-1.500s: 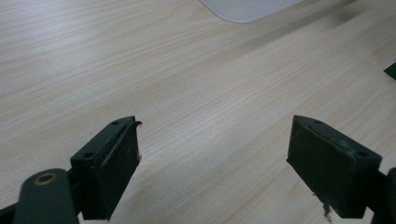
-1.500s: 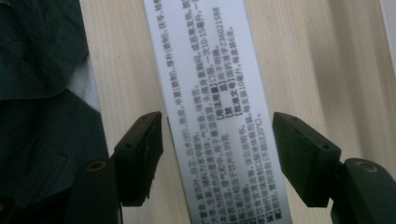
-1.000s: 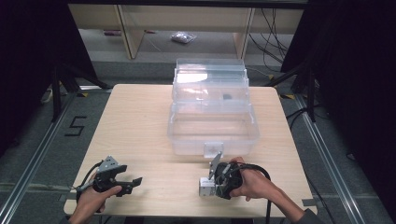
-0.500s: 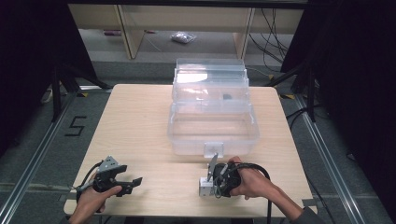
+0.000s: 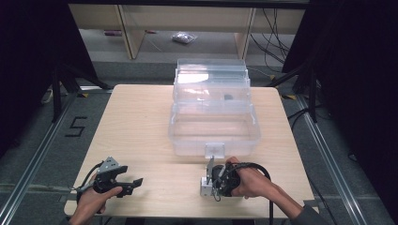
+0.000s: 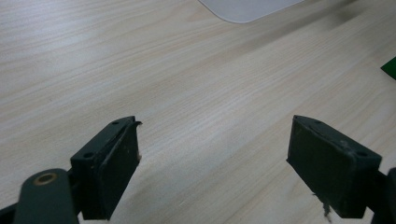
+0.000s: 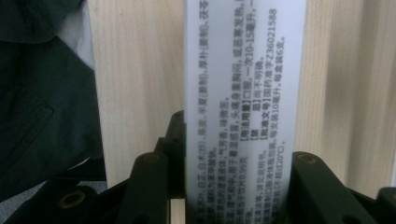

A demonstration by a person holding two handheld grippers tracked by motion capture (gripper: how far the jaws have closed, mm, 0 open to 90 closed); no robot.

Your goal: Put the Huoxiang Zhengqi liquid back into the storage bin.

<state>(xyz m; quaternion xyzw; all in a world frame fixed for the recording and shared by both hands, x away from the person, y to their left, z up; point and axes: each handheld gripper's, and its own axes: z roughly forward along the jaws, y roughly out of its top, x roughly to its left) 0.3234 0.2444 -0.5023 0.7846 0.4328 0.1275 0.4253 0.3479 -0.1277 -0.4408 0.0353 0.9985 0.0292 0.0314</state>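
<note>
Table [image 5: 141, 122] from above: the right gripper [image 5: 206, 183] clamps a small white box [image 5: 205, 186] near the front edge, just before the clear bin [image 5: 213, 126]. Its jaws have just been closing. The left gripper [image 5: 133, 182] sits well apart. Left gripper view: jaws gape wide over bare wood, holding nothing. Right gripper view: jaws squeeze the box's [image 7: 243, 93] printed sides.

So the tub [image 5: 213, 131] sat mid-table [image 5: 141, 122] toward the far edge, its lid [image 5: 211, 77] standing up behind it. A small box [image 5: 205, 186] was on the near edge just in front of the tub, in the right gripper [image 5: 209, 185]. The left gripper [image 5: 136, 182] sat well off to its left.
</note>
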